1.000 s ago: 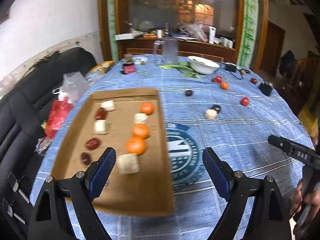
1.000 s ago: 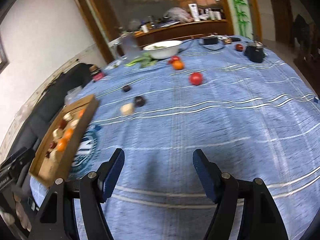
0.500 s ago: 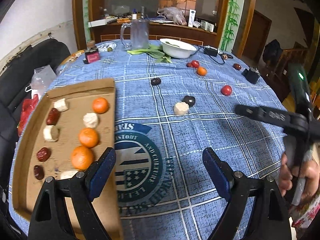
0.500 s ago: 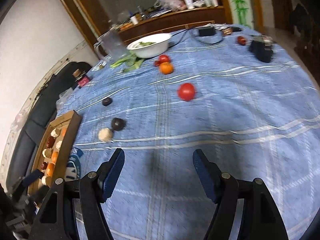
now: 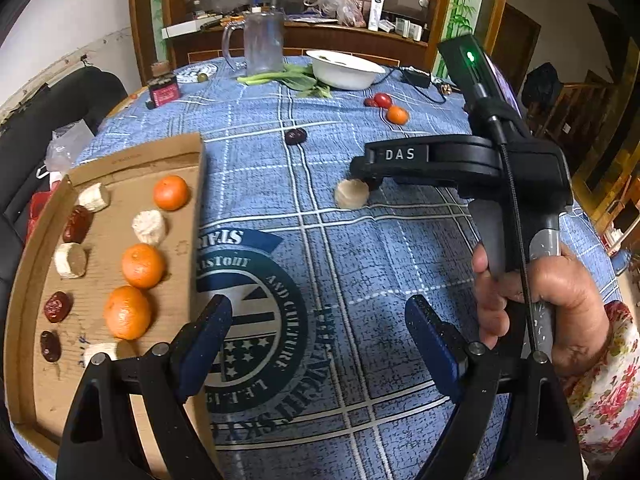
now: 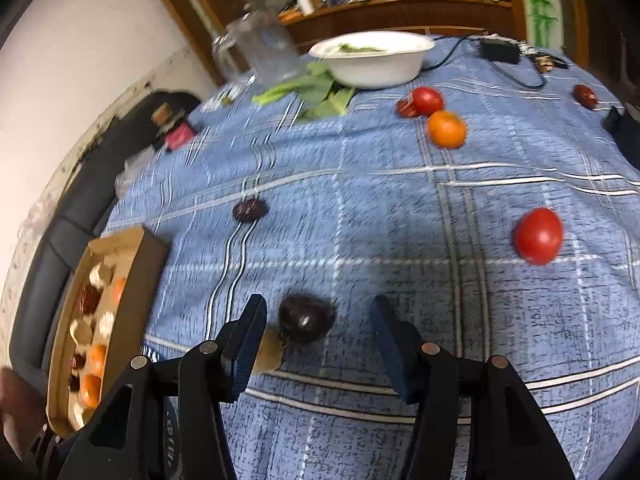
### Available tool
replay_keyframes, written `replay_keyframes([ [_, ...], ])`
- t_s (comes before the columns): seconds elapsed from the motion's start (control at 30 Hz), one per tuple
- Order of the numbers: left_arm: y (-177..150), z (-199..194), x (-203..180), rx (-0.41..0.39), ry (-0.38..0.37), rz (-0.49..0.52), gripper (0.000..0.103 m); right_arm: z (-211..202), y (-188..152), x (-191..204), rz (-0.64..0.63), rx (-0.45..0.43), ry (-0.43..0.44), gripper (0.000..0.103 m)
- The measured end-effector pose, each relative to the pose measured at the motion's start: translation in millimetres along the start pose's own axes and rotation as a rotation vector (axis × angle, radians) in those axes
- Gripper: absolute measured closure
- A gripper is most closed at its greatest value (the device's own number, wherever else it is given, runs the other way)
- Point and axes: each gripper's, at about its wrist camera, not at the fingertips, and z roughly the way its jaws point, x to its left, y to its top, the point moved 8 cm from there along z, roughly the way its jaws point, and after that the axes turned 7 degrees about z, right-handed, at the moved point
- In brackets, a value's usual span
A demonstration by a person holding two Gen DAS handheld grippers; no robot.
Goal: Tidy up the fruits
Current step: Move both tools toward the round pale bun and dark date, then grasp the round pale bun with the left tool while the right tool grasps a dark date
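We see a shallow brown cardboard tray (image 5: 120,160) at the edge of a round table under a blue woven plaid tablecloth (image 5: 360,264). In the tray: three dimpled round oranges (image 5: 143,266), pale chalky stubby chunks (image 5: 150,226), and wrinkled dark red dates (image 5: 58,306).

Out from the tray, on the cloth, lie a pale round chunk (image 5: 351,194) and, touching it, a glossy dark purple fruit (image 6: 306,318).

Our left gripper (image 5: 318,344) hangs tilted down over the cloth's printed emblem just beside the tray, blue-padded jaws spread wide, nothing between them. Our right gripper (image 6: 316,334) tilts down with the dark fruit between its blue pads; jaws closing, pads not yet touching it. The right hand (image 5: 536,304) wraps its grey handle, floral sleeve (image 5: 604,392) behind.

Farther from the tray: smooth red tomato (image 6: 538,236), a lone orange (image 6: 446,129), second dark fruit (image 6: 250,210), white bowl (image 6: 372,58), green leaves (image 6: 316,92), clear pitcher (image 5: 262,44).
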Motion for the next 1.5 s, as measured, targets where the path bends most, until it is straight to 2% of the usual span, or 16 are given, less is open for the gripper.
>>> replay_keyframes([
  [0.07,0,2,-1,0.005,-0.014,-0.010,0.015,-3,-2,0,-0.013,-0.008,0.011,0.058],
  [0.1,0,2,0,0.004,-0.014,-0.015,0.015,-4,-2,0,-0.006,-0.008,0.022,0.069],
  [0.13,1,2,2,0.002,-0.010,-0.017,0.015,-8,-2,-4,0.005,-0.017,0.017,0.072],
  [0.3,12,4,5,-0.013,-0.013,-0.038,0.015,-21,1,-25,0.073,-0.047,0.021,0.073],
  [0.43,31,17,-2,-0.023,-0.016,-0.036,0.016,-34,5,-52,0.108,-0.079,-0.075,0.073],
  [0.57,54,43,-11,-0.030,-0.027,-0.033,0.016,-36,9,-68,0.175,-0.063,-0.028,0.073],
  [0.6,61,52,-12,-0.028,-0.023,-0.031,0.018,-36,9,-69,0.184,-0.061,-0.012,0.073],
  [0.7,75,75,-15,-0.009,-0.022,-0.022,0.035,-35,9,-70,0.180,-0.052,-0.005,0.073],
  [0.8,78,92,-15,0.017,-0.021,-0.022,0.041,-31,8,-70,0.181,-0.037,-0.001,0.073],
  [0.9,78,102,-12,0.013,-0.018,-0.028,0.049,-29,9,-71,0.210,-0.027,0.041,0.072],
  [0.93,79,103,-12,-0.005,-0.003,-0.009,0.061,-29,9,-70,0.211,-0.028,0.045,0.072],
  [1.0,79,102,-12,-0.017,0.023,0.016,0.072,-29,9,-65,0.198,-0.031,0.061,0.072],
  [1.03,79,101,-12,-0.024,0.011,0.014,0.075,-28,9,-62,0.192,-0.032,0.073,0.072],
  [1.17,77,97,-6,-0.048,-0.031,-0.030,0.075,-27,8,-49,0.142,-0.044,0.078,0.071],
  [1.27,75,96,0,-0.051,-0.064,-0.069,0.075,-23,7,-44,0.128,-0.043,0.089,0.062],
  [1.5,72,94,1,-0.050,-0.054,-0.084,0.075,-15,4,-37,0.137,-0.027,0.144,0.058],
])
